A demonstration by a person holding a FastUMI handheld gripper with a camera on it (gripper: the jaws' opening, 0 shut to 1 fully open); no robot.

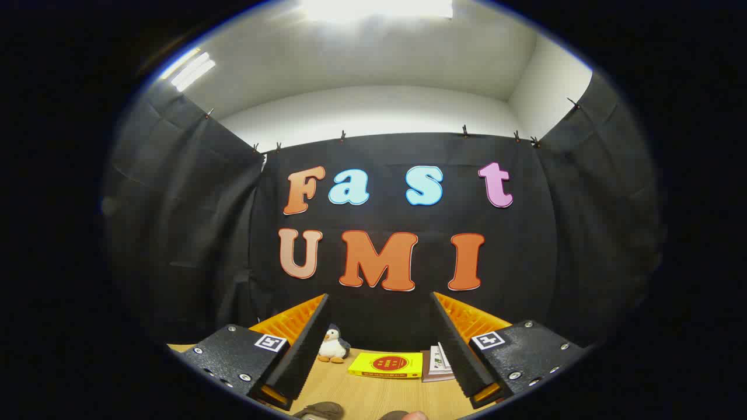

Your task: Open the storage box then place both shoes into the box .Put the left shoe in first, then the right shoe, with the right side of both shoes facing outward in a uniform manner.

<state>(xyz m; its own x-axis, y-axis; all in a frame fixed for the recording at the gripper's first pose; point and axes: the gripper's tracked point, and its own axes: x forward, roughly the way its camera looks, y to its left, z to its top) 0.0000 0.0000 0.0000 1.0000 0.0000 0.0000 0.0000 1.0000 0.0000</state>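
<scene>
On the wooden tabletop (379, 396), the gripper (379, 344) is held high and level, fingers spread wide apart with nothing between them. Left to right beyond them: one small penguin plush toy (333, 345) close by the left finger, one flat yellow box (386, 365) lying midway between the fingers, one small stack of booklets (437, 363) just beside the right finger.

Below the fingers, at the near lip of the table, two rounded brownish shapes: one (320, 410) nearer the left finger, one (402, 415) toward the right. Probably the toes of the two shoes; too little shows to be sure. Storage box: not located from here, so its state is unknown.

Judgement on the step: opening the box comes first. The gripper should tilt down to bring the table into sight, find the box and its lid edge, and keep the fingers apart until they straddle that edge.
</scene>
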